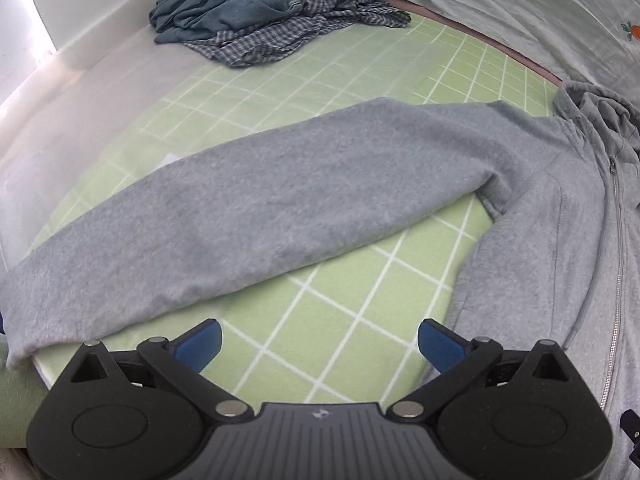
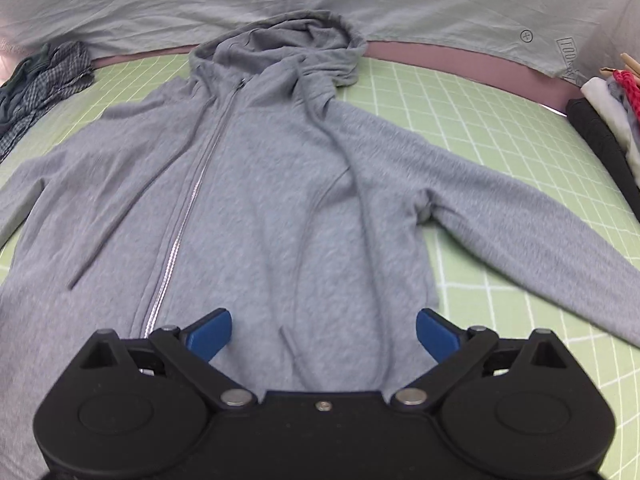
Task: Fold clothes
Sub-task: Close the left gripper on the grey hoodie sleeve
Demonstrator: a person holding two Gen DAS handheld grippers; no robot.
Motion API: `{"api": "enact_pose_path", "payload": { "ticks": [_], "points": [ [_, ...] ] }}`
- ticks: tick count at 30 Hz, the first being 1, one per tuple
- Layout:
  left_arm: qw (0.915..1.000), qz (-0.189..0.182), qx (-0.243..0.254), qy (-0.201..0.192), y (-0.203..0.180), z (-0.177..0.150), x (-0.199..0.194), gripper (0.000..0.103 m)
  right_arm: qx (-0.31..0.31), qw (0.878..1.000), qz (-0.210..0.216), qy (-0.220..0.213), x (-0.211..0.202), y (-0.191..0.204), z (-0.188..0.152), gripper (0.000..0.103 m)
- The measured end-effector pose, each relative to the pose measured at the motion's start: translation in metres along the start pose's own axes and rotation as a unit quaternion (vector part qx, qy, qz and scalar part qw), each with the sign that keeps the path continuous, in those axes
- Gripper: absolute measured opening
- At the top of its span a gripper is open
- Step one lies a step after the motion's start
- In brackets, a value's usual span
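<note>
Across the middle of the green grid mat (image 2: 500,128) we've got the grey hoodie (image 2: 248,184) lying flat, zipped, sleeves out toward both side edges. Our left gripper (image 1: 319,342) and right gripper (image 2: 324,332) both hang over it, jaws wide with nothing pinched. Over at the far left corner sits a pile of crumpled clothes (image 1: 272,12).

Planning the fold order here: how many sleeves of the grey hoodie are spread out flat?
2. One sleeve stretches out to the left over the green grid mat; the other sleeve stretches right. Neither is folded in yet.
</note>
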State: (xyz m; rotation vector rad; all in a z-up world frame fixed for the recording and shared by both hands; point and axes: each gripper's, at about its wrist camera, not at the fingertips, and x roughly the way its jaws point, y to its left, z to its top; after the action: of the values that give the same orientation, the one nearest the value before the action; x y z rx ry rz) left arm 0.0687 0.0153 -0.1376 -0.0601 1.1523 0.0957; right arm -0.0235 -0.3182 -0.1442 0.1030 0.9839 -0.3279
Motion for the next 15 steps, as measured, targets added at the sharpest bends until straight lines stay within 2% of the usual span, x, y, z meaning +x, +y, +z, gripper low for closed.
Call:
{"api": "enact_pose_path", "payload": {
  "ticks": [5, 9, 15],
  "points": [
    [0.9998, 0.011, 0.002, -0.014, 0.038, -0.007, -0.005, 0.103, 0.033, 0.999, -0.007, 0.002, -0.009, 0.014, -0.029, 0.101],
    [0.9991, 0.023, 0.027, -0.025, 0.058, -0.009, -0.002, 0.103, 0.079, 0.997, -0.014, 0.003, -0.017, 0.012, -0.048, 0.103],
    [0.9964, 0.039, 0.063, -0.041, 0.074, -0.011, 0.006, 0.103, 0.110, 0.993, -0.039, -0.006, -0.028, 0.020, -0.066, 0.103]
  ]
}}
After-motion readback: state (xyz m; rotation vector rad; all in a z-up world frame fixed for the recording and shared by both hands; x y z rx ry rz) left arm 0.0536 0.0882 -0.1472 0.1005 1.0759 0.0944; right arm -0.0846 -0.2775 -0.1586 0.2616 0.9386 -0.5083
